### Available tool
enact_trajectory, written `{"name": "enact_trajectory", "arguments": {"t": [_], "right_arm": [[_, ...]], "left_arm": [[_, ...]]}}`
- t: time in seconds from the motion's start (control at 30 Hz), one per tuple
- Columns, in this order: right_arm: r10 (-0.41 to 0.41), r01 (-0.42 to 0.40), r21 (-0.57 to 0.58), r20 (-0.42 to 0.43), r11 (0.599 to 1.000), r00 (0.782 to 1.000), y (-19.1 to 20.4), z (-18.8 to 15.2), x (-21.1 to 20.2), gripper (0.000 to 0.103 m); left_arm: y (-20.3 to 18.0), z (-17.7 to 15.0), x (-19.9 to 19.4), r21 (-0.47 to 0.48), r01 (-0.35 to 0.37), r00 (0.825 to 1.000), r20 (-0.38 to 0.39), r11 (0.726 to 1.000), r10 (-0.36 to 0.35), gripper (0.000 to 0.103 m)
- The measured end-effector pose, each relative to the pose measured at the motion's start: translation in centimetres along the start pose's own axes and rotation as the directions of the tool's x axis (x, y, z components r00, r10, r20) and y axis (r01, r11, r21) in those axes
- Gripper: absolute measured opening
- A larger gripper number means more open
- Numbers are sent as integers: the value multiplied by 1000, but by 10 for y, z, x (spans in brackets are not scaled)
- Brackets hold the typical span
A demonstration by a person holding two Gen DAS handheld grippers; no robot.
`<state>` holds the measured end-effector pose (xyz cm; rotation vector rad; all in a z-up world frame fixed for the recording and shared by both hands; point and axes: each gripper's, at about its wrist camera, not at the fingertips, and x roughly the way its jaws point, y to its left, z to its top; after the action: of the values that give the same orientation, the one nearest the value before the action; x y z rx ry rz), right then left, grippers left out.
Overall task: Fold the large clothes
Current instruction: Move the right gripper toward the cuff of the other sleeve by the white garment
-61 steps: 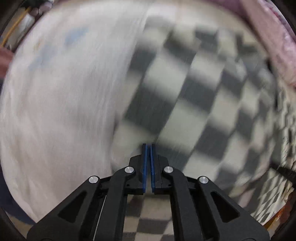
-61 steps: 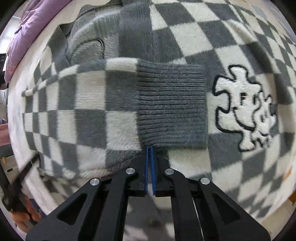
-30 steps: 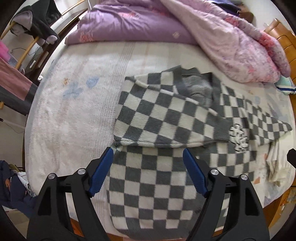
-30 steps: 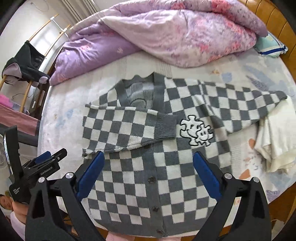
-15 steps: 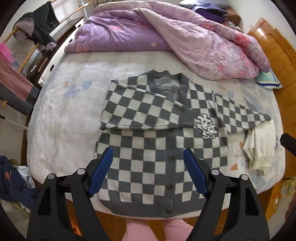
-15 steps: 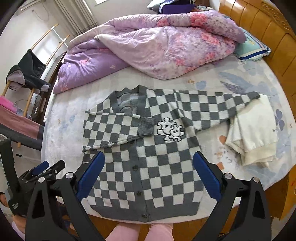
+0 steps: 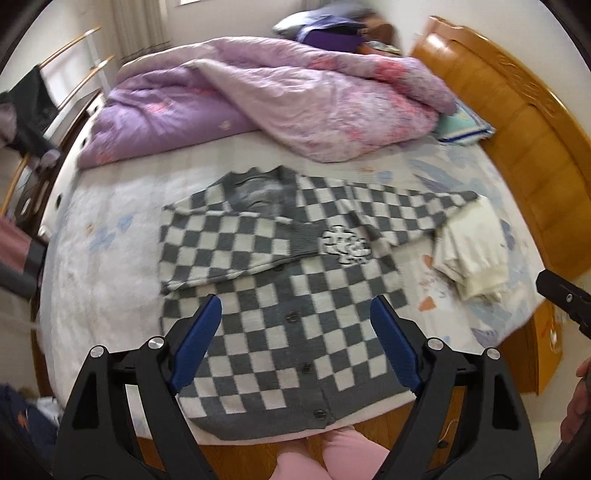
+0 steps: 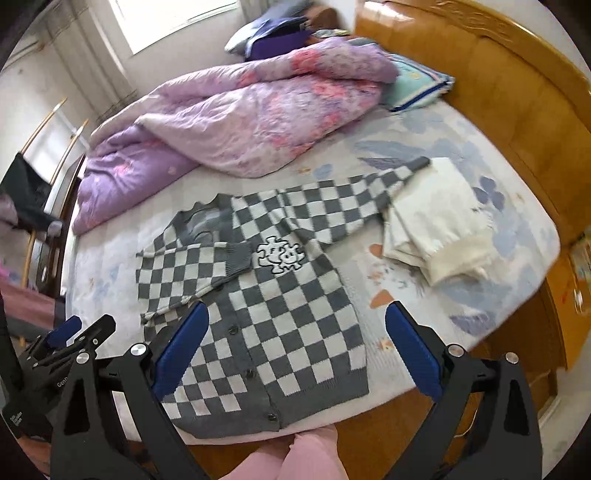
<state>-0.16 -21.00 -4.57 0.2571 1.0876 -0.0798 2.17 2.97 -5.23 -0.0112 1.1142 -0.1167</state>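
- R tool [image 8: 295, 332] held above bed [image 8: 517, 236], blue fingers [image 8: 413, 350] wide apart, empty.
- Checked cardigan [image 8: 280, 314] flat on bed; one sleeve folded across chest, other sleeve [image 8: 354, 199] stretched out twd white garment [image 8: 436, 225].
- L tool [image 8: 70, 339] at lower left edge.
- Purple quilt [image 8: 229, 122] bunched behind.

Partial "Gen…" lettering on the left gripper [image 8: 62, 354].

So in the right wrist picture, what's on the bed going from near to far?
Checkered cardigan → its cartoon patch → purple quilt → the pile of dark bedding by the window.
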Motion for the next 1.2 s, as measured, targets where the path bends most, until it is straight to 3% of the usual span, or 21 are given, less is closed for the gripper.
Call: {"name": "enact_trajectory", "arguments": {"t": [0.37, 0.57, 0.9, 1.2], "right_arm": [[-61, 55, 191, 24, 980, 998, -57, -29, -31, 93], [-19, 11, 274, 26, 962, 999, -99, -21, -28, 93], [69, -67, 276, 2, 959, 998, -197, 44, 8, 93], [147, -125, 218, -88, 968, 985, -270, 128, 94, 93]], "left_arm": [[-56, -3, -5, 137, 107, 994, -4, 985, -108, 83], [-91, 6, 4, 158, 118, 993, 1, 980, -119, 83], [-167, 50, 56, 64, 65, 998, -31, 996, -63, 83], [-207, 87, 126, -3, -27, 997, -74, 1000, 27, 83]]}}
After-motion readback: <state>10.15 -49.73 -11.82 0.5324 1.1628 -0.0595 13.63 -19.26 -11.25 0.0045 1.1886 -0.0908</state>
